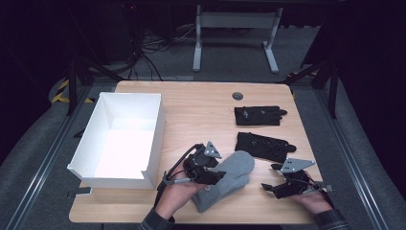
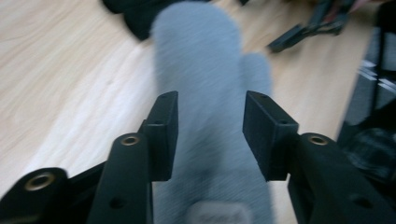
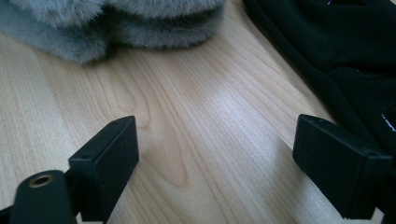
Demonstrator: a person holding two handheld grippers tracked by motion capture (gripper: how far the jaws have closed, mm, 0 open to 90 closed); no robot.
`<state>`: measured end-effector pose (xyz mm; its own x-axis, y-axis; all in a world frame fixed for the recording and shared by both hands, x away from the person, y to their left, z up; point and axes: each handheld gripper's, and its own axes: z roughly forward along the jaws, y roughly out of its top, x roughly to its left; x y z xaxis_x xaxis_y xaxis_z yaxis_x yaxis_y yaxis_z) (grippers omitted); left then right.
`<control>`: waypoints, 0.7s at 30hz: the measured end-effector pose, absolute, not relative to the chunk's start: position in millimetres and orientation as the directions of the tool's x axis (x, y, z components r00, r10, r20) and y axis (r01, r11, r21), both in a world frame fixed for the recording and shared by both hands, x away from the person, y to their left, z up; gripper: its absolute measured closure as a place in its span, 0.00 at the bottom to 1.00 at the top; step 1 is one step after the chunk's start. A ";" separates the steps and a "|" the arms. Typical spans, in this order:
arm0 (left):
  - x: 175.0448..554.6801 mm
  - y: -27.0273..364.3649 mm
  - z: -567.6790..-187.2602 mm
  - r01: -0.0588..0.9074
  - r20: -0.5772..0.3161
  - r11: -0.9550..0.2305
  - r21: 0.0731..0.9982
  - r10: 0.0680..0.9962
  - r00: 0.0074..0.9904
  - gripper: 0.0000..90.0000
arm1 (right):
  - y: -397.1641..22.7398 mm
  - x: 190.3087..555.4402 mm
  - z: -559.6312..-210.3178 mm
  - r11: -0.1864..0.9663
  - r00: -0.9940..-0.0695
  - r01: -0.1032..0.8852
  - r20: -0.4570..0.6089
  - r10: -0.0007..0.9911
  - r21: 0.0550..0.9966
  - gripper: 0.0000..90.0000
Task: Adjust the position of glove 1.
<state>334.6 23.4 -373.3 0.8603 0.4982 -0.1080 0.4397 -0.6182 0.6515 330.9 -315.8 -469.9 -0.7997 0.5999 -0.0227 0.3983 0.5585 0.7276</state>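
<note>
1. Holding my left gripper (image 1: pixel 221 175) low over the grey mitten (image 1: pixel 229 178), I see its jaws standing partly apart with the mitten's fleece between them in the left gripper view; the pads do not press on it, and whether they brush the pile I cannot tell through the blur.
2. My right gripper (image 1: pixel 269 188) rests near the front right of the table (image 1: pixel 201 112), jaws spread wide over bare wood, with nothing between them.
3. I see the mitten as thick, fuzzy grey fleece: a broad rounded body with a short thumb lobe on one side. It lies flat near the front edge of the table, cuff toward me, rounded tip pointing away and to the right. A small pale label sits at the cuff end in the left gripper view.
4. My right gripper's view shows the mitten's furry edge at the top, and dark fabric at the upper right, both apart from its jaws.
5. Beyond the mitten lies a black glove (image 1: pixel 265 145), just off its tip.
6. Farther back lies a second black glove (image 1: pixel 258 115), apart from the first.
7. Left of my left hand stands a white open box (image 1: pixel 146 108), its near corner just beside the gripper's cable.
8. A small grey disc (image 1: pixel 238 96) sits near the far edge.
</note>
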 end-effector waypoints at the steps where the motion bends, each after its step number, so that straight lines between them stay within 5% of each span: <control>1: 336.3 27.9 -375.5 0.446 -0.107 -0.619 0.646 0.506 0.856 0.61 | -315.8 330.9 -469.9 0.559 -0.800 0.398 -0.023 0.600 0.728 0.16; 12: 345.4 56.0 -411.4 0.510 -0.268 -0.569 0.646 0.457 0.848 0.51 | -315.4 331.2 -470.0 0.560 -0.803 0.394 -0.024 0.596 0.729 0.16; 19: 351.0 56.3 -416.4 0.556 -0.303 -0.572 0.604 0.480 0.823 0.85 | -315.3 331.3 -470.0 0.561 -0.804 0.393 -0.025 0.595 0.729 0.16; 21: 349.4 58.5 -411.8 0.562 -0.309 -0.559 0.610 0.486 0.818 0.87 | -315.3 331.3 -470.0 0.561 -0.804 0.393 -0.025 0.595 0.729 0.16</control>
<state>349.4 58.5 -411.8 0.8176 0.4859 -0.3089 0.5624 -0.5586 0.6097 331.3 -315.3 -470.0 -0.8035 0.5947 -0.0247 0.3929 0.5610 0.7286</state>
